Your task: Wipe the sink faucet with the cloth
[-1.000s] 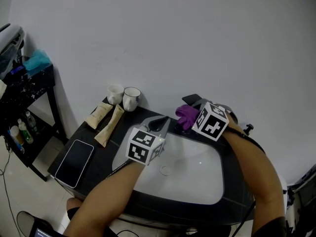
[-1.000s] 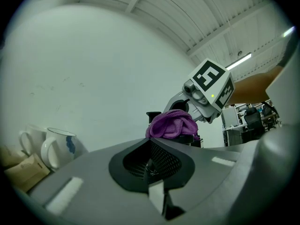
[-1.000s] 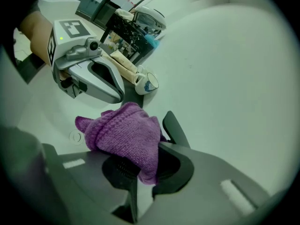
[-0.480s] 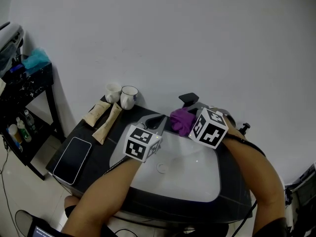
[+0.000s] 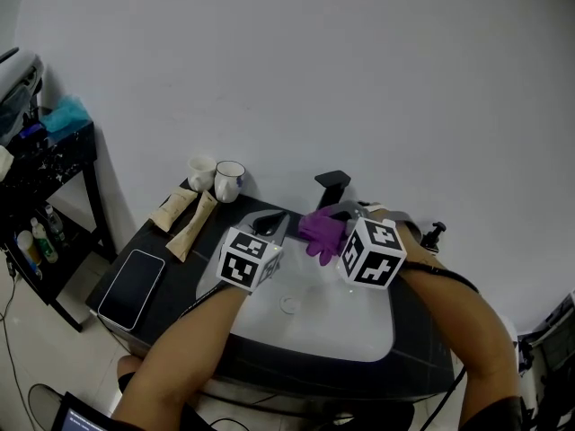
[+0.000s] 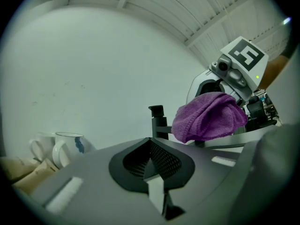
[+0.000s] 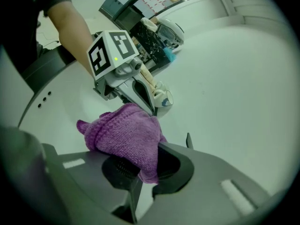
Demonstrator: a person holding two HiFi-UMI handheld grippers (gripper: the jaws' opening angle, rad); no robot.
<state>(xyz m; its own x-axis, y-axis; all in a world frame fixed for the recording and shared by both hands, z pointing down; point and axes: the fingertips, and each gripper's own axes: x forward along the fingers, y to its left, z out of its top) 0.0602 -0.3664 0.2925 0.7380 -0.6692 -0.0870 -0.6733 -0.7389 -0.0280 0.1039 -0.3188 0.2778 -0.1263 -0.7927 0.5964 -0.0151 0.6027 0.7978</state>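
Observation:
A black faucet [image 5: 332,187] stands at the back of the white sink [image 5: 310,317]; its post also shows in the left gripper view [image 6: 158,121]. My right gripper [image 5: 331,232] is shut on a bunched purple cloth [image 5: 314,229], held in front of and below the faucet head, over the basin's back rim. The cloth [image 7: 126,135] bulges from the right gripper [image 7: 140,172]. My left gripper [image 5: 274,224] hangs just left of the cloth, shut with nothing in it [image 6: 153,170]. In the left gripper view the cloth [image 6: 208,116] sits right of the faucet.
Two white mugs [image 5: 216,178] stand at the counter's back left, with two beige tubes [image 5: 189,218] and a phone [image 5: 133,281] nearer. A black shelf [image 5: 45,169] with bottles stands at far left. A small black knob [image 5: 435,233] sits right of the sink.
The right gripper has carried the cloth left and toward me, off the faucet, whose head now shows. The left gripper has drifted slightly left alongside it.

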